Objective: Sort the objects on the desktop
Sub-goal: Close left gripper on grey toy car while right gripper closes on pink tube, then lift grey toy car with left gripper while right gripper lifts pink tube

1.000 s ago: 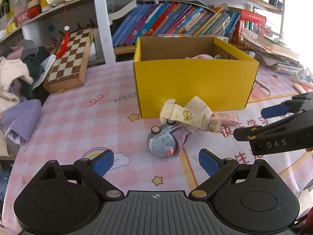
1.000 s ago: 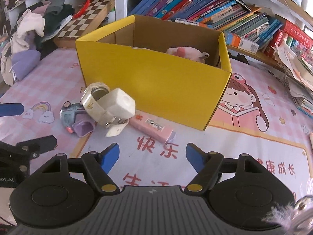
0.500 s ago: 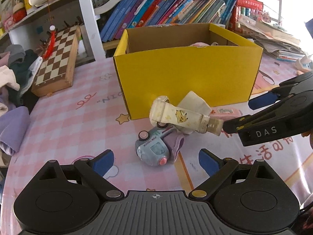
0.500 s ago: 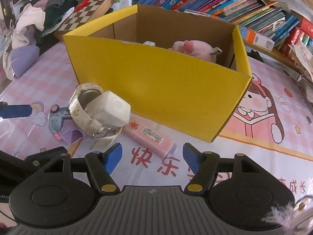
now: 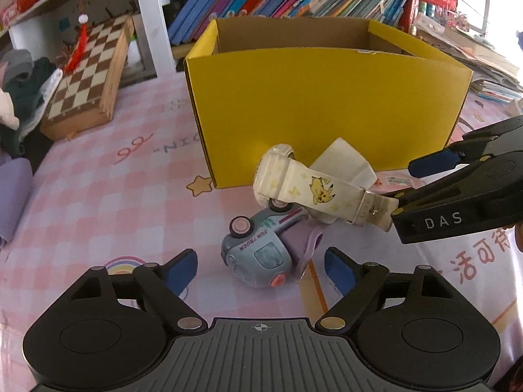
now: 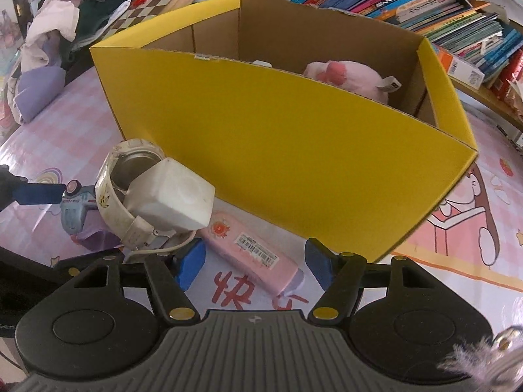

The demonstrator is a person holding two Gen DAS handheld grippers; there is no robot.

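A pink plush toy (image 6: 349,76) lies inside the open yellow cardboard box (image 6: 294,150); in front of it wait the pale-blue toy truck (image 5: 261,248), white strapped children's watch (image 5: 313,192) and pink tube (image 6: 251,254), both the left gripper (image 5: 261,271) and the right gripper (image 6: 255,261) spread wide, empty.

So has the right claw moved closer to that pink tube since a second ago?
Yes. In the right wrist view the right claw has come forward toward the yellow box; its open fingers now flank the pink tube.
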